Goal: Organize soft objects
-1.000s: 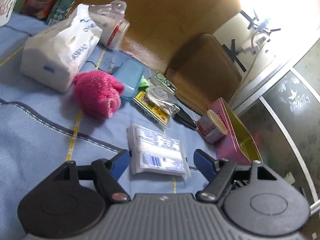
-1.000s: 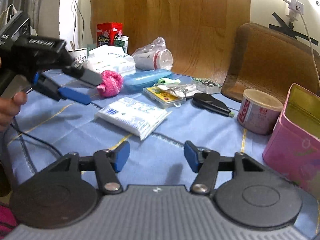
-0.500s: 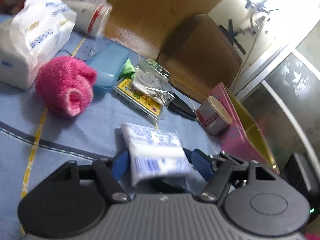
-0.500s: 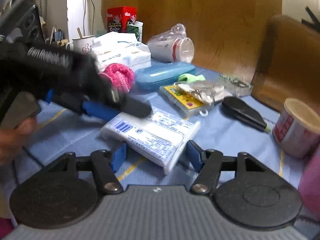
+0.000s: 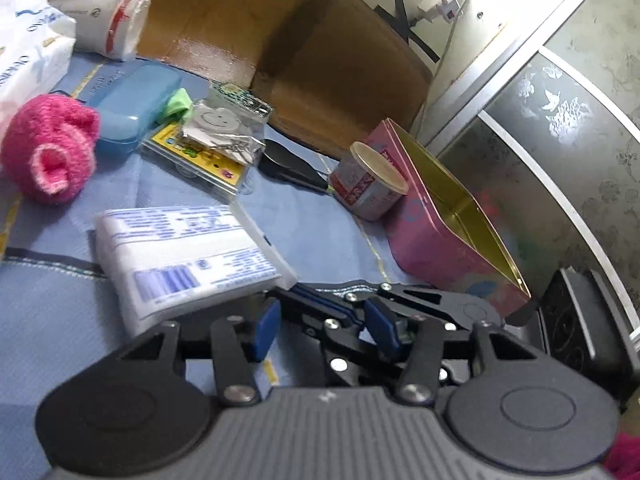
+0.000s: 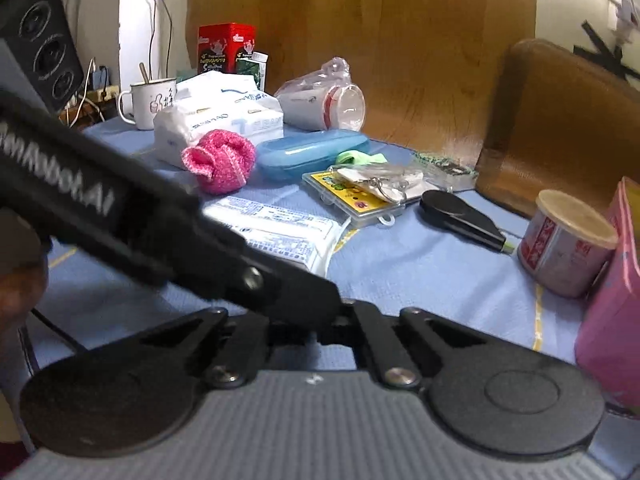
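A flat white tissue pack [image 5: 184,256] lies on the blue cloth, also in the right wrist view [image 6: 280,232]. My left gripper [image 5: 324,328] is open just right of the pack, its blue pads empty. Beneath it the right gripper's fingers [image 5: 324,304] reach to the pack's right corner. In the right wrist view the left gripper's black body [image 6: 160,220] crosses in front and hides my right fingertips. A pink fuzzy sock ball [image 5: 52,152] lies at the left, also in the right wrist view [image 6: 220,160]. A large white tissue bag [image 6: 216,120] stands behind it.
An open pink tin [image 5: 452,224] stands at the right beside a small round can [image 5: 368,180]. A blue case [image 5: 128,108], a yellow card box [image 5: 200,156], a black tool [image 5: 288,164], a bagged cup [image 6: 324,100] and a mug [image 6: 152,104] lie around. A brown chair back [image 6: 560,120] is behind.
My left gripper has slid right, off the tissue pack, which now lies left of its fingers. The right gripper has come forward under the left one, and the left one now blocks its view.
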Available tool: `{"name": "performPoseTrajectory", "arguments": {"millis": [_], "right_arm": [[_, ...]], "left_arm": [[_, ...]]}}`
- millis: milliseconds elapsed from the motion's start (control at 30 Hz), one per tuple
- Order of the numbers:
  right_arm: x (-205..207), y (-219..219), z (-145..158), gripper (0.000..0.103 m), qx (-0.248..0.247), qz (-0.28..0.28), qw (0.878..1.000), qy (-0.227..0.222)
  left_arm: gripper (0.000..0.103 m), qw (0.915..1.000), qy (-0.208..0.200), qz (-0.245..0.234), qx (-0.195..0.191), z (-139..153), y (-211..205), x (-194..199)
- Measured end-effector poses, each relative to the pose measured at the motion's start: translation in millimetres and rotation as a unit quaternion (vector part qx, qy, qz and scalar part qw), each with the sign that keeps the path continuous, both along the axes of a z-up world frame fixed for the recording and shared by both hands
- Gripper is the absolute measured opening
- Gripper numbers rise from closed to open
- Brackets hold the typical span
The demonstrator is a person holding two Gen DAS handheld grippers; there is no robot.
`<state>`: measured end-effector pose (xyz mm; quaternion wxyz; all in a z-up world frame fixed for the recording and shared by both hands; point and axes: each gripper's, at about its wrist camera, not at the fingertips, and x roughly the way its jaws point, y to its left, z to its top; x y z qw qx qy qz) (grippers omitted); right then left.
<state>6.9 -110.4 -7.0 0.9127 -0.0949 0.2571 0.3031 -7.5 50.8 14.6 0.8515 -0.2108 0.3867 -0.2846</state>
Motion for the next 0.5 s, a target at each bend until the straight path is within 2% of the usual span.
{"name": "performPoseTrajectory", "arguments": {"millis": [100,133,200,267,500], "right_arm": [[-2,2,0,0.007,-0.007,0.005,1.000,-0.005],[-2,2,1,0.010,-0.009,0.005,1.000,-0.007],[-1,5,0,0.023,-0.014,0.001,1.000,-0.012],[2,8,1,0.048,-0.021,0.000,1.000,-0.021],[2,26,0,0.056,-0.061,0.020,0.996,-0.058]], "left_arm": [[0.061,0.9997,-0.013,0.018,0.000,4,14,-10],[0.061,0.9995,-0.016,0.028,-0.001,5,20,-12],[0.064,0.9986,-0.015,0.049,-0.010,5,34,-14],[0.064,0.9969,-0.013,0.073,-0.024,3,48,-15],[0.073,0.9939,-0.026,0.092,-0.054,7,74,-20]]}}
